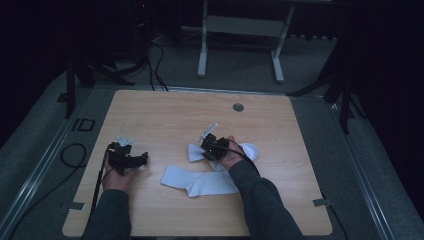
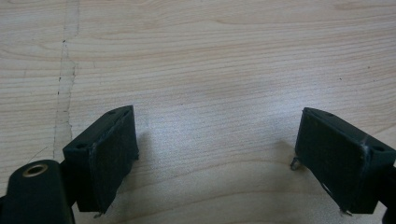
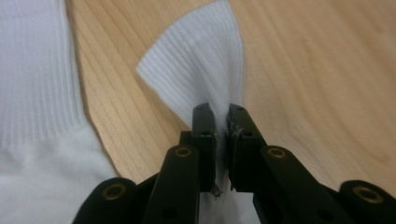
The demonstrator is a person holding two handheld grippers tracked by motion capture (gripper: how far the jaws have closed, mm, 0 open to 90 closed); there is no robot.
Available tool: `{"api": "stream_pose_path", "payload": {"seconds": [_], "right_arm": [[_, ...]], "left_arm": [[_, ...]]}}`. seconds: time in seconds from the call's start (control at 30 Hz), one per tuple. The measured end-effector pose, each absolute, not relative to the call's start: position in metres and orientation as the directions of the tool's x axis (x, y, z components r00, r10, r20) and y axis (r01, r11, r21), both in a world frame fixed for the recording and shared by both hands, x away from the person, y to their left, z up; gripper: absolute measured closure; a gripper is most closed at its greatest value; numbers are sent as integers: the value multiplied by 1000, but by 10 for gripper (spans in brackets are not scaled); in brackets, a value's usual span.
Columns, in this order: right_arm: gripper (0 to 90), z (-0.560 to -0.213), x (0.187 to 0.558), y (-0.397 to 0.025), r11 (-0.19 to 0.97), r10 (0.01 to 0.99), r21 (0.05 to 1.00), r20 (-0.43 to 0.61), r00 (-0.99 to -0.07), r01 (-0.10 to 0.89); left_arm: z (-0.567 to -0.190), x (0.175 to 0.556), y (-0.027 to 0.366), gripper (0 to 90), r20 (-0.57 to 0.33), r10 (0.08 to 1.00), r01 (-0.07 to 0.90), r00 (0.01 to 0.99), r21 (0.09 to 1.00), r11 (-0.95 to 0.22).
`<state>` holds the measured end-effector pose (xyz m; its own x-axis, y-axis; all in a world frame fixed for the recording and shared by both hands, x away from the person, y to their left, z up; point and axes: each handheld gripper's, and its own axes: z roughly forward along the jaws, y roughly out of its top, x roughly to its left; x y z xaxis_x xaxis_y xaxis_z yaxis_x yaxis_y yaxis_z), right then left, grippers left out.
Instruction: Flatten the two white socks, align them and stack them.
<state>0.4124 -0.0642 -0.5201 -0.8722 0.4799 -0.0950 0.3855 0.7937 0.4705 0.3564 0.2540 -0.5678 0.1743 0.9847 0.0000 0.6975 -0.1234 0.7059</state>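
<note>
Two white socks lie on the wooden table (image 1: pixel 165 115). One sock (image 1: pixel 197 181) lies flat near the front middle. The other sock (image 1: pixel 247 149) lies behind it, and my right gripper (image 1: pixel 205 147) is shut on its ribbed cuff (image 3: pixel 201 60), the cloth pinched between the black jaws and fanning out beyond them. In the right gripper view the flat sock (image 3: pixel 32 93) shows at the left. My left gripper (image 1: pixel 142 159) rests at the table's left side, open, its pads (image 2: pixel 109 158) wide apart over bare wood with nothing between them.
A round grommet (image 1: pixel 238 107) sits in the table's far edge. A white desk frame (image 1: pixel 240 35) stands on the floor behind the table. Cables (image 1: pixel 75 155) trail off the left side. Dark stand legs (image 1: pixel 330 85) flank the table.
</note>
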Motion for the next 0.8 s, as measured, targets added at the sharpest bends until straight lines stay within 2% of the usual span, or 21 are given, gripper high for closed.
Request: {"api": "stream_pose_path", "payload": {"seconds": [0.37, 0.8], "right_arm": [[824, -481, 395, -79, 765, 489, 538, -129, -863, 353], [819, -449, 371, -71, 772, 463, 555, -158, -872, 309]], "left_arm": [[-568, 356, 254, 131, -1, 985, 697, 172, 707, -121], [-568, 356, 254, 132, 0, 985, 700, 174, 704, -124]]}}
